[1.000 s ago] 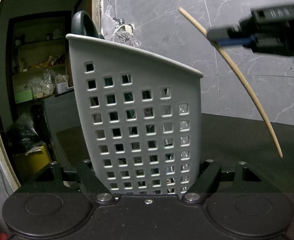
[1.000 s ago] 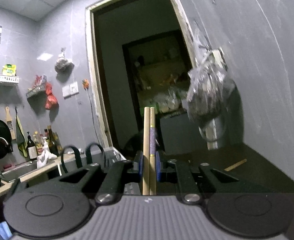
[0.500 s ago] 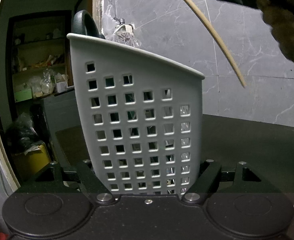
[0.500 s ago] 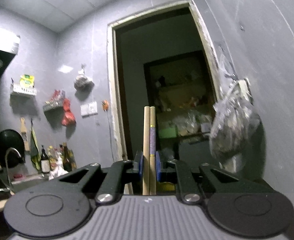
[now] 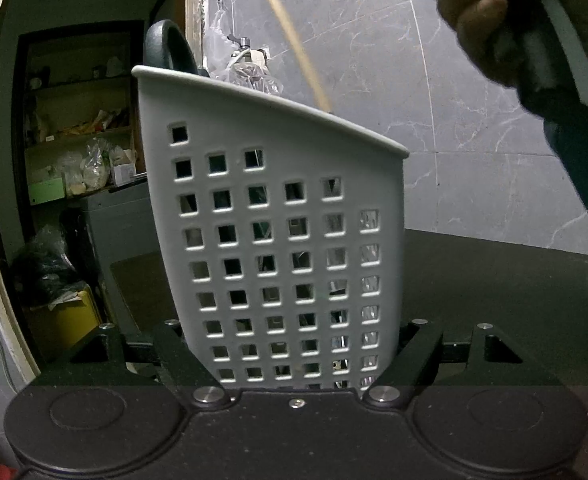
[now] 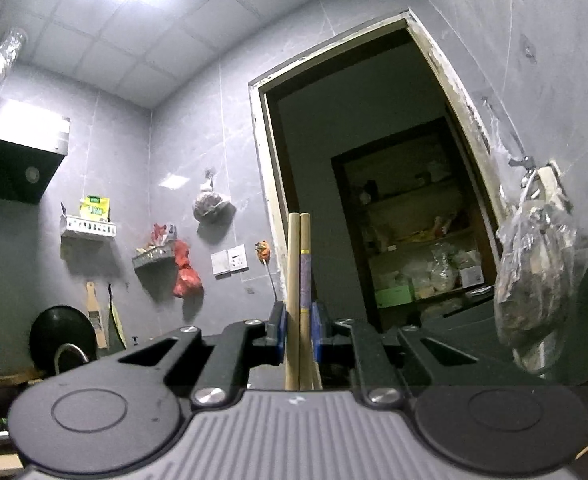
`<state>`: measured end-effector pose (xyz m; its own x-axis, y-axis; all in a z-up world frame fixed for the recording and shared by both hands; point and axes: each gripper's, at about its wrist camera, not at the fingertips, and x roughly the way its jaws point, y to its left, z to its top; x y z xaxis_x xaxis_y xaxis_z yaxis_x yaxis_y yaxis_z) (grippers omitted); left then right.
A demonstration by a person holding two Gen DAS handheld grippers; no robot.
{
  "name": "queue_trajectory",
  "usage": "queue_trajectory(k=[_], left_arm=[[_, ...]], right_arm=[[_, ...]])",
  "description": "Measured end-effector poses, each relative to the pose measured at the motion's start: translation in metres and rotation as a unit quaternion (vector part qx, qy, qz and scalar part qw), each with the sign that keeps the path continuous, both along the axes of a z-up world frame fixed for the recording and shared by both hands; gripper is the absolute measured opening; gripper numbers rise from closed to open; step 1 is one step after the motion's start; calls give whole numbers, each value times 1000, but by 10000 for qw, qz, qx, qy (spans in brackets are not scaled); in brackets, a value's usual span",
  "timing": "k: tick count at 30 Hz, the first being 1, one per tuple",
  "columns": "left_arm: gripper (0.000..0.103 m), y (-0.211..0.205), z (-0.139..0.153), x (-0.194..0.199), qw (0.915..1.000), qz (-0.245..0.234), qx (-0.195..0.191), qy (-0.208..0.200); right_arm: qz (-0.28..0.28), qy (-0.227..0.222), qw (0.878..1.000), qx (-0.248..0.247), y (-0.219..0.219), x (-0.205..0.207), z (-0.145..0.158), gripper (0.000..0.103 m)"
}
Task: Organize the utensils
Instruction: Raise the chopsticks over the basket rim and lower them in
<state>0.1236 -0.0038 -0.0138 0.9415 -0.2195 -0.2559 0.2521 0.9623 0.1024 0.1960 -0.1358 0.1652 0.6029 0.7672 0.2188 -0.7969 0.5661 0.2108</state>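
Two chopsticks (image 6: 300, 280) clamped side by side in the right claw (image 6: 298, 330), tips reaching the rim of the white perforated caddy (image 5: 277, 216) in the upper middle of the left view.
Sticks look light, stiff and smooth, so likely to slide; the mid-shaft grip seems fine. Left claw (image 5: 294, 354) is clamped on the caddy's base, on the dark bench (image 5: 494, 272). Caddy is probably light and tippy. Mouth is narrow, with a black handle (image 5: 169, 46) already inside at upper left; open room lies right of the caddy, wall close behind.
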Motion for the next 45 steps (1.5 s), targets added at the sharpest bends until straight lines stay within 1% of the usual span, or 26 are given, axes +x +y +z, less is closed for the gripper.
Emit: queue_trajectory(k=[3, 10, 14, 18, 22, 27, 30, 35, 38, 45], left_arm=[[78, 0, 0, 0, 10000, -6, 1, -1], [78, 0, 0, 0, 10000, -2, 3, -1], [78, 0, -1, 0, 10000, 1, 1, -1], [78, -1, -1, 0, 10000, 10, 18, 1], [78, -1, 0, 0, 10000, 16, 20, 3], [78, -2, 0, 0, 10000, 17, 20, 0], [78, -2, 0, 0, 10000, 13, 18, 4], [78, -2, 0, 0, 10000, 7, 4, 6], [78, -1, 0, 0, 10000, 9, -1, 0], [78, 0, -1, 0, 10000, 21, 14, -1]], right_arm=[[39, 88, 9999, 112, 4, 5, -11, 14], [-156, 76, 9998, 33, 6, 2, -43, 14], [-151, 224, 9996, -45, 1, 2, -52, 15], [-121, 369, 9992, 60, -1, 3, -63, 15], [-107, 458, 9988, 145, -1, 8, -65, 15], [-101, 350, 9990, 244, -1, 8, -59, 15], [-109, 383, 9989, 253, 0, 7, -61, 15], [-125, 584, 9981, 120, 1, 8, -70, 15], [-160, 610, 9978, -179, 0, 2, -74, 15], [-184, 693, 9949, -706, -8, -15, -87, 15]])
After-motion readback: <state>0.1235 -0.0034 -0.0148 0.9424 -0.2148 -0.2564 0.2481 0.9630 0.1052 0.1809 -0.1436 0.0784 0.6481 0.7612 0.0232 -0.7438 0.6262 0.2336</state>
